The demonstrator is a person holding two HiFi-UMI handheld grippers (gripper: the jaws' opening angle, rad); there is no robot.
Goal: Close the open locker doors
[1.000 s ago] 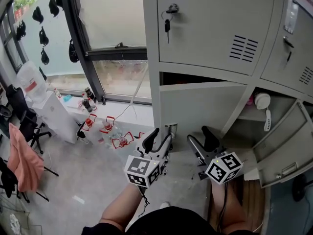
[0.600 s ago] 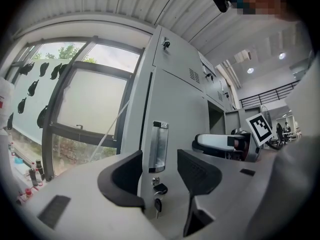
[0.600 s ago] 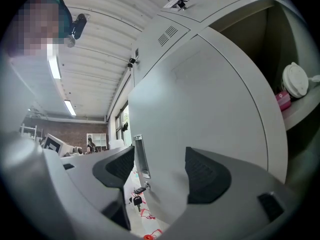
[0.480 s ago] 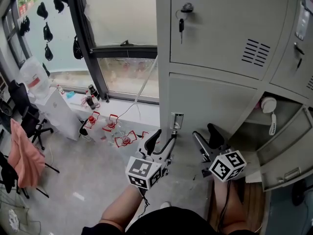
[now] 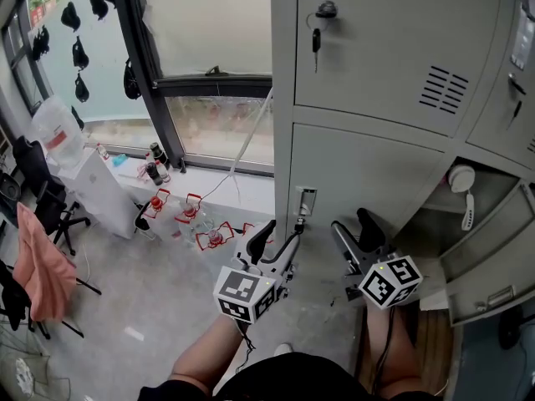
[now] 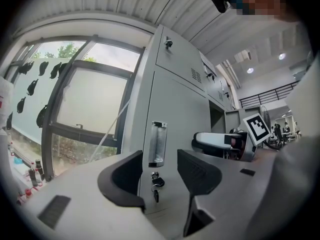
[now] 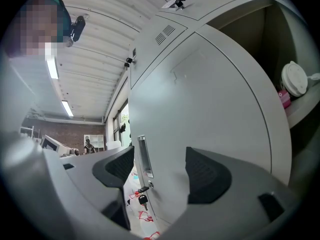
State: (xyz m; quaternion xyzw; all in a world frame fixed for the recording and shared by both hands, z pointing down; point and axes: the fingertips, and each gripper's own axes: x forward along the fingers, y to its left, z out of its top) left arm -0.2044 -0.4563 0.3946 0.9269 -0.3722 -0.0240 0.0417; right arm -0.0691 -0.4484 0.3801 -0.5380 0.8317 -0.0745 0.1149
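Observation:
The lower left locker door [image 5: 359,174] sits flush in the grey cabinet, with its recessed handle [image 5: 304,200] and a key [image 5: 298,221] hanging below. My left gripper [image 5: 276,239] points at that handle [image 6: 157,144] from close by. Its jaws have just been opening and nothing is between them [image 6: 161,169]. My right gripper [image 5: 355,232] is open and empty beside it, facing the same door [image 7: 210,99]. To the right, another lower door [image 5: 493,253] hangs open, showing a white round object [image 5: 458,178] inside.
The upper locker door [image 5: 393,48] is shut, with a key [image 5: 316,38] in its lock. Bottles and red wire holders [image 5: 201,228] lie on the floor by the window. A chair with pink cloth [image 5: 42,266] stands at the left.
The lower left locker door was ajar with a dark gap along its top; it now lies flush with the cabinet. Both grippers have stayed almost where they were.

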